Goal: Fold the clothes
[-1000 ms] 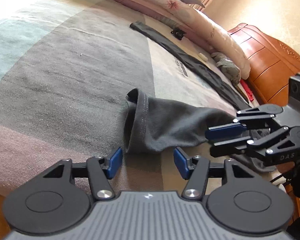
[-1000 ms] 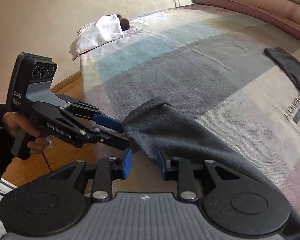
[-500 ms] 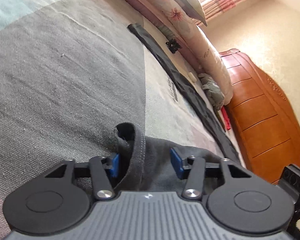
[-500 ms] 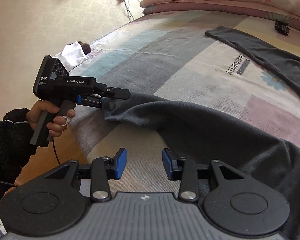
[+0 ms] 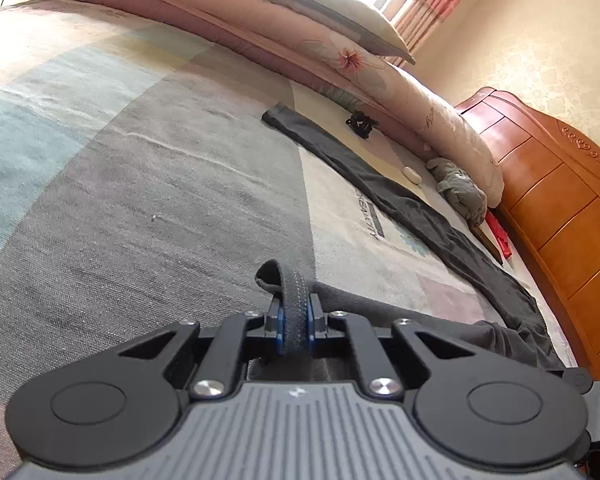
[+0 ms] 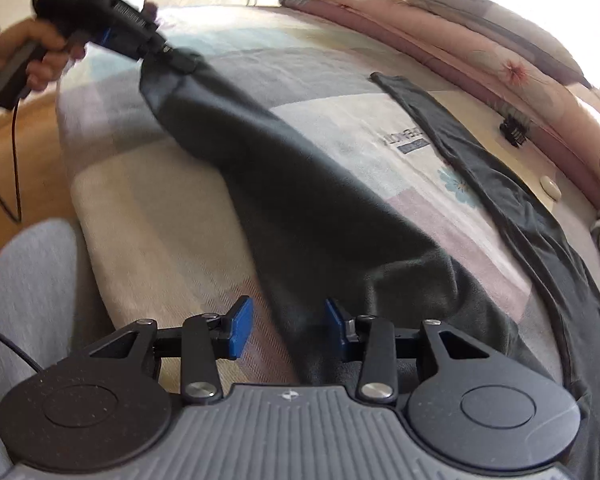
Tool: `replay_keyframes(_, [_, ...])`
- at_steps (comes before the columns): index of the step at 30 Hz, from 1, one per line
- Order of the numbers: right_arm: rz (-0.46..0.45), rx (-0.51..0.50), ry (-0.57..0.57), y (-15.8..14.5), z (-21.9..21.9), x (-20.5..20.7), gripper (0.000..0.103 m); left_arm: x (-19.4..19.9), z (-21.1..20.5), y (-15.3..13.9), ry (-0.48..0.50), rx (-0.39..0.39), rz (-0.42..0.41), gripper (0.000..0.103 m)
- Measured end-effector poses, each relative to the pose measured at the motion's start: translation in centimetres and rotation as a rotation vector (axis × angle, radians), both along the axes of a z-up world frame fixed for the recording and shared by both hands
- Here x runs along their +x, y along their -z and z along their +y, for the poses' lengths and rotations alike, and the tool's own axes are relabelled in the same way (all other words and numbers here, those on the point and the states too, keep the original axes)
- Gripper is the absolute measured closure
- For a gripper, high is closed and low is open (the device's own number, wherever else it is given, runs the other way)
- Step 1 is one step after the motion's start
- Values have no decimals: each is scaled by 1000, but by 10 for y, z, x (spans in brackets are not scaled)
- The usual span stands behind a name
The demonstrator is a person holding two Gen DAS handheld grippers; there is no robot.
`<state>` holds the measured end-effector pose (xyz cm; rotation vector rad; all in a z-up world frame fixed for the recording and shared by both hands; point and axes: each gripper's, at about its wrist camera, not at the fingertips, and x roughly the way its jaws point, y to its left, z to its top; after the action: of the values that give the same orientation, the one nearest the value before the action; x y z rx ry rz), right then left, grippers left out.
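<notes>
A dark grey long-sleeved shirt (image 6: 320,216) lies across the patchwork bed cover. My left gripper (image 5: 294,322) is shut on the cuff (image 5: 290,292) of its near sleeve. In the right wrist view the left gripper (image 6: 172,54) holds that cuff lifted, with the sleeve stretched back toward me. My right gripper (image 6: 290,326) is open, its blue pads either side of the sleeve's lower part, not closed on it. The other sleeve (image 5: 340,156) lies flat toward the pillows.
Folded quilts and pillows (image 5: 300,28) line the bed's far side. A black clip (image 5: 362,123), a small white object (image 5: 412,175) and a bunched grey cloth (image 5: 458,188) lie near them. A wooden headboard (image 5: 560,208) stands right. The bed edge and wooden floor (image 6: 20,148) are left.
My left gripper has closed on the sleeve cuff and lifted it up and away. My right gripper has moved along the sleeve toward the shirt's body, still open.
</notes>
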<state>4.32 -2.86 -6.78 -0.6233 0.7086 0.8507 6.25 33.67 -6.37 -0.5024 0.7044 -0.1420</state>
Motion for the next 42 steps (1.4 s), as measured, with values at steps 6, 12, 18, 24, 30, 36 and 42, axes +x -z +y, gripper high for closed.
replay_keyframes(6, [-111, -66, -6, 5, 11, 6, 100, 2, 1, 5, -10, 10, 20, 95])
replay_keyframes(12, [-17, 21, -34, -20, -4, 12, 100, -20, 10, -35, -12, 78, -63, 95])
replay_keyframes(18, [207, 149, -105, -60, -33, 8, 100, -41, 22, -50, -20, 105, -71, 95])
replay_keyframes(24, [282, 53, -101, -39, -34, 2, 85, -33, 11, -21, 11, 104, 16, 94])
replay_keyframes(30, [268, 122, -79, -50, -32, 1, 72, -16, -8, -5, 69, 205, 51, 75])
replay_keyframes(36, [238, 164, -37, -55, -35, -2, 68, -6, -25, 21, 75, 273, 78, 55])
replay_keyframes(42, [227, 187, 9, -52, -41, -4, 68, -24, -71, 14, 145, 421, 35, 95])
